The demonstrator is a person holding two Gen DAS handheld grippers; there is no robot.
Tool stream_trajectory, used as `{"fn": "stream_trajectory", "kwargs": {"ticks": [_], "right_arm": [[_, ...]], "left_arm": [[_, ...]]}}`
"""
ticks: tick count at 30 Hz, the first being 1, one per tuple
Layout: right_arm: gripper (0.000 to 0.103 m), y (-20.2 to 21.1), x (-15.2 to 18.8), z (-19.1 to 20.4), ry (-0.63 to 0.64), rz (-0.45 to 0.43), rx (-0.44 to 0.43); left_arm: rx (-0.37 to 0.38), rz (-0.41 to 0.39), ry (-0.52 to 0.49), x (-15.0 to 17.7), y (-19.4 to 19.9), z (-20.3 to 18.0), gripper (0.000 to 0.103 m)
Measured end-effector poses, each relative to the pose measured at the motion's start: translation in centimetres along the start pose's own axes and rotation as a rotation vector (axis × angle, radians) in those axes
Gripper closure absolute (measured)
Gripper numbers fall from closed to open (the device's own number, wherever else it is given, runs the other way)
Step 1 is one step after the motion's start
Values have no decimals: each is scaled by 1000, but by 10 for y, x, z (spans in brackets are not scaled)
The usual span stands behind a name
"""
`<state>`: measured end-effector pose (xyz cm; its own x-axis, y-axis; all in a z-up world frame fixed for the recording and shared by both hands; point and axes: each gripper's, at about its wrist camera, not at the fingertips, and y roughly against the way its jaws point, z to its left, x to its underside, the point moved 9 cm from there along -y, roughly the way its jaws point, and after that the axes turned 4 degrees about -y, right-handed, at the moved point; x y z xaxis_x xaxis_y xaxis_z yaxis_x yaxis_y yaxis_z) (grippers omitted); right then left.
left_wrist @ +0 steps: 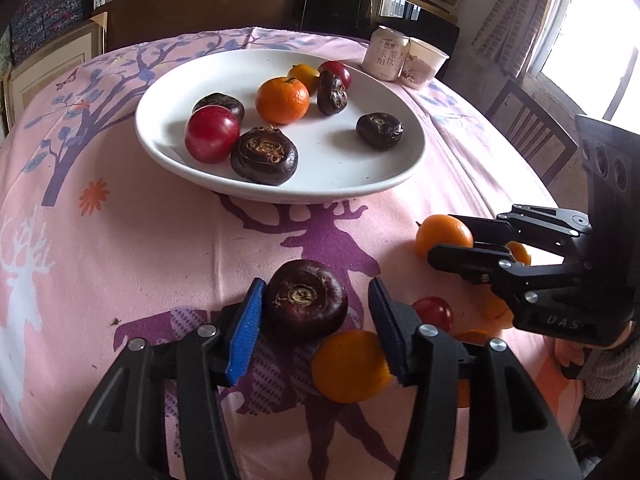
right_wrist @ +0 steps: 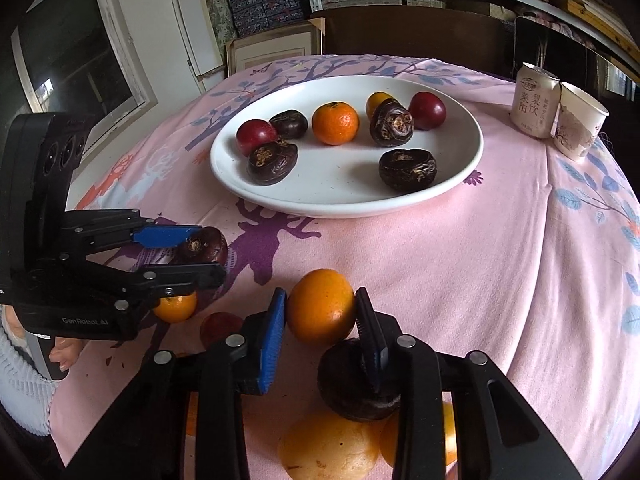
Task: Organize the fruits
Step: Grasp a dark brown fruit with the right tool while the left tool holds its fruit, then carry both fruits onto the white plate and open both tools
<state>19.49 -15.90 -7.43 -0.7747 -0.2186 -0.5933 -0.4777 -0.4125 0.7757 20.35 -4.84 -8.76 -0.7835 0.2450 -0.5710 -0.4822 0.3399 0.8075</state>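
Observation:
A white plate (left_wrist: 168, 148) holds several dark water chestnuts, red fruits and an orange mandarin (left_wrist: 282, 100); it also shows in the right wrist view (right_wrist: 472, 148). My left gripper (left_wrist: 316, 312) is open around a dark water chestnut (left_wrist: 306, 300) on the pink cloth, its left pad touching it and a gap on the right. My right gripper (right_wrist: 320, 312) is shut on an orange fruit (right_wrist: 321, 306) at cloth level. Each gripper shows in the other's view, the left one (right_wrist: 200, 252) and the right one (left_wrist: 452, 240).
Loose fruit lies near the grippers: an orange one (left_wrist: 352, 366), a small red one (left_wrist: 434, 312), a dark chestnut (right_wrist: 356, 380) and oranges (right_wrist: 328, 446). A can (right_wrist: 534, 100) and paper cup (right_wrist: 580, 126) stand at the far right. A chair (left_wrist: 528, 136) stands beyond the table edge.

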Motion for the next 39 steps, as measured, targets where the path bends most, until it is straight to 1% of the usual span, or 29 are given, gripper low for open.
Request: {"fn": "stream_trajectory", "kwargs": {"ticks": [6,7,8,9,11,12,13,14,17,19,21,23,27,29,31,33,34,36,38,39], "right_arm": [[68,2,-2,-9,-55,-14,-5],[68,3,-3,-10,-64,-18,-8],[68,4,-3,-11,-73,-20,-11],[68,4,-4,-12,-81,-23,-13],[68,4,-5,-13,-98,-26,-19],[68,5,-6,-15,-110,-29,-23],[68,6,-7,-17,-123,-33,-28],[68,8,-7,-19,-135,-36,-33],[68,11,-9,-27,-180,-43,-54],[68,11,-10,-32,-204,-42,-66],[68,11,-10,-34,-216,-40,-71],[68,11,-11,-35,-222,-39,-76],[68,10,-10,-37,-230,-35,-82],[68,11,-10,-37,-232,-37,-84],[68,14,-11,-40,-237,-45,-86],[68,17,-12,-42,-245,-53,-91],[68,18,-13,-43,-249,-57,-95],[68,20,-14,-44,-256,-64,-99],[68,22,-15,-43,-259,-74,-103],[68,24,-16,-43,-261,-80,-105]], "left_arm": [[-6,-2,-19,1,1,-2,53],[1,2,-17,2,1,-3,51],[7,10,-18,2,-1,-4,46],[3,12,-25,2,-3,-7,45],[-33,18,-72,2,-6,-13,40],[-48,21,-87,2,-7,-14,40],[-49,31,-88,2,-7,-14,41],[-38,42,-72,1,-6,-12,45],[34,95,24,-2,-4,1,55],[67,124,50,-4,-5,4,55],[49,148,18,-5,-8,2,55],[12,176,-29,-5,-11,-2,53],[-35,265,-87,-10,-19,-7,53],[-64,278,-118,-11,-22,-9,53],[-71,264,-119,-10,-21,-10,53],[-59,227,-94,-9,-18,-9,53],[-49,203,-77,-8,-16,-8,55],[-36,151,-19,-8,-12,-1,64],[3,90,50,-7,-8,6,63],[16,63,68,-5,-6,7,63]]}}
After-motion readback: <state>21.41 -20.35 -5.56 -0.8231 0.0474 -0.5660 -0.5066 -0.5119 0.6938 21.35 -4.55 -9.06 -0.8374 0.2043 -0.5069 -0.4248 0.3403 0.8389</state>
